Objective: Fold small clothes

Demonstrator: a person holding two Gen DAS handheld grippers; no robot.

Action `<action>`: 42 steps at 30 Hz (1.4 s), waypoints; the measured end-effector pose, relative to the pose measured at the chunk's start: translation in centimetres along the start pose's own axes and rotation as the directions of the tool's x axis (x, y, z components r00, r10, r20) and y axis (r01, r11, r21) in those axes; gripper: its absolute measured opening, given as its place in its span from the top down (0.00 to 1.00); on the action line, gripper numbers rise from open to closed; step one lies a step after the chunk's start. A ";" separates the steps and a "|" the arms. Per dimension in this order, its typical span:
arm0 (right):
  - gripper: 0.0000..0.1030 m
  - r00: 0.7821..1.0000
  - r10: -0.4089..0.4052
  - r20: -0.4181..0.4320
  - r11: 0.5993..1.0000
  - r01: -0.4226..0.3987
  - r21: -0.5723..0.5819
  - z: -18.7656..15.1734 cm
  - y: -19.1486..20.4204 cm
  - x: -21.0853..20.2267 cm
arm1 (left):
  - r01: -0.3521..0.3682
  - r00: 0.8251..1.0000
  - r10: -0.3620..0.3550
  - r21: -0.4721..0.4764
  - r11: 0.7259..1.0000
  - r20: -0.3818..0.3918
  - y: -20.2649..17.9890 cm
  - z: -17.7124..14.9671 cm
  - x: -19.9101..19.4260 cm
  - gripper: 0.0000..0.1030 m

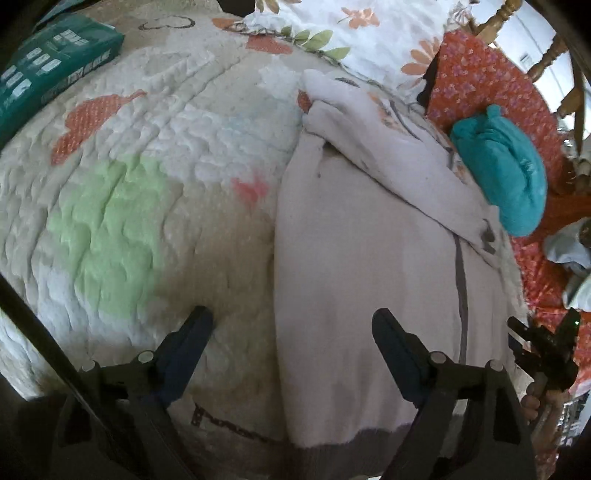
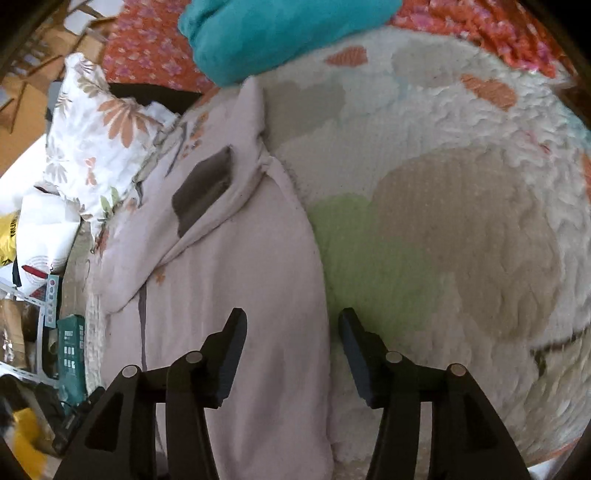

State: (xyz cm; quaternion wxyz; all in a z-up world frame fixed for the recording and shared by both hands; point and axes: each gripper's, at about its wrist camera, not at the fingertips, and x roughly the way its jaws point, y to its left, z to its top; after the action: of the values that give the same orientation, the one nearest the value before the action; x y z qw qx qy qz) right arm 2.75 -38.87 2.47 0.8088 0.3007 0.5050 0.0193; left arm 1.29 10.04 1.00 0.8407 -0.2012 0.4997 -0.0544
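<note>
A pale lilac garment (image 1: 369,258) with a dark grey hem lies flat on the quilted bedspread (image 1: 147,166), one sleeve folded across its body. My left gripper (image 1: 291,317) is open just above it near the hem, one finger over the quilt and the other over the cloth, straddling its left edge. In the right wrist view the same garment (image 2: 240,258) shows a dark grey cuff (image 2: 203,192). My right gripper (image 2: 291,315) hangs open over its right edge, with the cloth between the fingers but not pinched. A folded teal garment (image 1: 502,170) rests beside the collar end.
A teal box (image 1: 55,62) lies at the quilt's far left corner. A floral pillow (image 1: 351,29) and a red flowered sheet (image 1: 480,74) border the far side, with a wooden chair (image 1: 546,55) behind. A hand (image 1: 532,402) shows at the right edge.
</note>
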 end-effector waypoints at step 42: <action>0.91 0.900 0.371 -0.230 0.913 -0.399 -0.087 -17.3 2.2 -6.3 | 0.115 0.993 -0.118 0.083 0.990 0.030 -3.6 -10.0 -10.7 0.93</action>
State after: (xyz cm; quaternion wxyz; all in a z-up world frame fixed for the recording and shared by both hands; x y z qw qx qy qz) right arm -14.08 -31.05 3.27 0.7495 0.3370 0.5150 0.2438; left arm -12.24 7.05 6.95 0.8522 -0.1965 0.4697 -0.1203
